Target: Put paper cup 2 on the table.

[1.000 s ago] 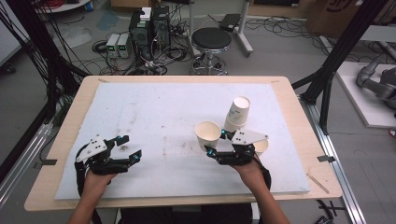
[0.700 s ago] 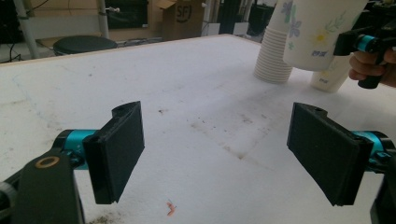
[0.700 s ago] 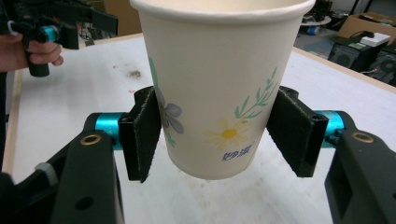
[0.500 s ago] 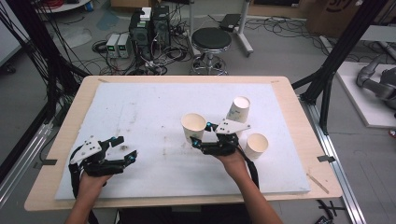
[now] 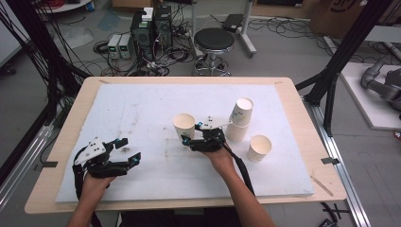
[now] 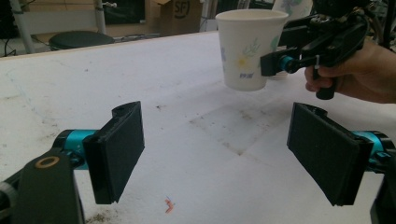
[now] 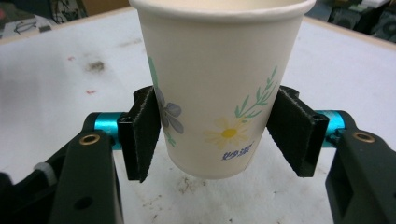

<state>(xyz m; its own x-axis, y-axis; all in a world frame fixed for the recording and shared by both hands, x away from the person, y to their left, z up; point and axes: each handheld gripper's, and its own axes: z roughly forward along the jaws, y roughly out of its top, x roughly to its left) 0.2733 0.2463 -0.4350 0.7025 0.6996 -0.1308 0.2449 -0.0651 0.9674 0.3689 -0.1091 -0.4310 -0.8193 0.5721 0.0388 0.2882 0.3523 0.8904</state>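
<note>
A white paper cup with a flower print [image 5: 184, 124] [image 7: 219, 84] is clamped low on its sides between the black pads of my right gripper [image 5: 186, 139] [image 7: 219, 135]. It stands upright near the middle of the white board [image 5: 142, 104], and in the left gripper view the cup [image 6: 250, 46] hangs just above the surface. My left gripper [image 5: 128, 150] [image 6: 219, 156] rests at the near left of the board, its jaws wide apart with nothing between them, pointing toward the cup.
Right of the held cup stands a stack of two cups [image 5: 241, 118], the top one tilted. A single cup [image 5: 259, 147] sits nearer the right edge. The wooden table [image 5: 302, 142] borders the board. A stool [image 5: 213, 40] and cables lie beyond.
My right gripper has carried the cup leftward, away from the stack and the single cup, toward the board's middle. The left gripper has stayed where it was.
</note>
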